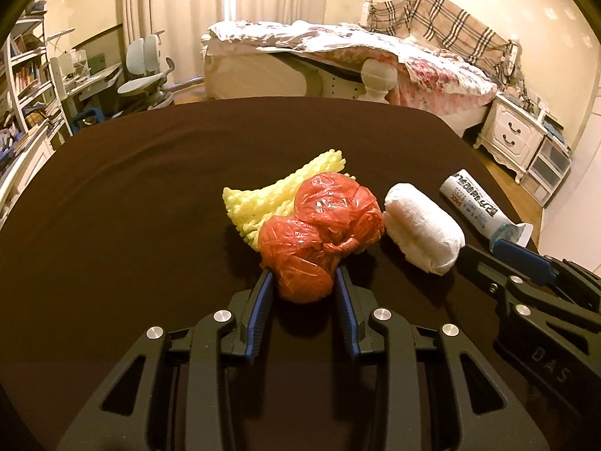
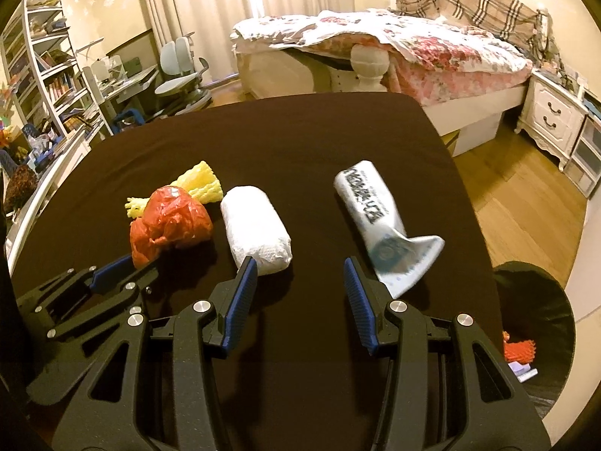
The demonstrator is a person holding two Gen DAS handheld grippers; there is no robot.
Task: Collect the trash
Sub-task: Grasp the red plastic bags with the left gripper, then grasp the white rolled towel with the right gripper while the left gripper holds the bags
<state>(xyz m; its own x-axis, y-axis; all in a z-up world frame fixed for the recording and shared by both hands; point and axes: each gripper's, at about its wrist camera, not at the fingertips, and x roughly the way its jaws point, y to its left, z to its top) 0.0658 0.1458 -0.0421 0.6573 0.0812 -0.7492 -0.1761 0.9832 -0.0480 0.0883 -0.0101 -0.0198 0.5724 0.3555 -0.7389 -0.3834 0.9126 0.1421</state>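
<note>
Left tool (image 1: 303,276) clamped on crumpled red plastic bag (image 1: 323,225); right tool (image 2: 300,263) wide, empty. Lift straight, clear of yellow foam net (image 1: 259,199), toward dark bin (image 2: 541,300) beside desk (image 2: 300,143).

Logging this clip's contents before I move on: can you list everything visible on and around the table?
red plastic bag: one, red, table centre, between left gripper's pads
foam fruit net: one, yellow, behind the bag
paper towel wad: one, white, right of the bag
printed tube: one, white, table right
table: one, dark brown cover
bin: one, black-lined, right of table
left gripper: black, blue pads, closed on the bag
right gripper: black, blue pads, open
</note>
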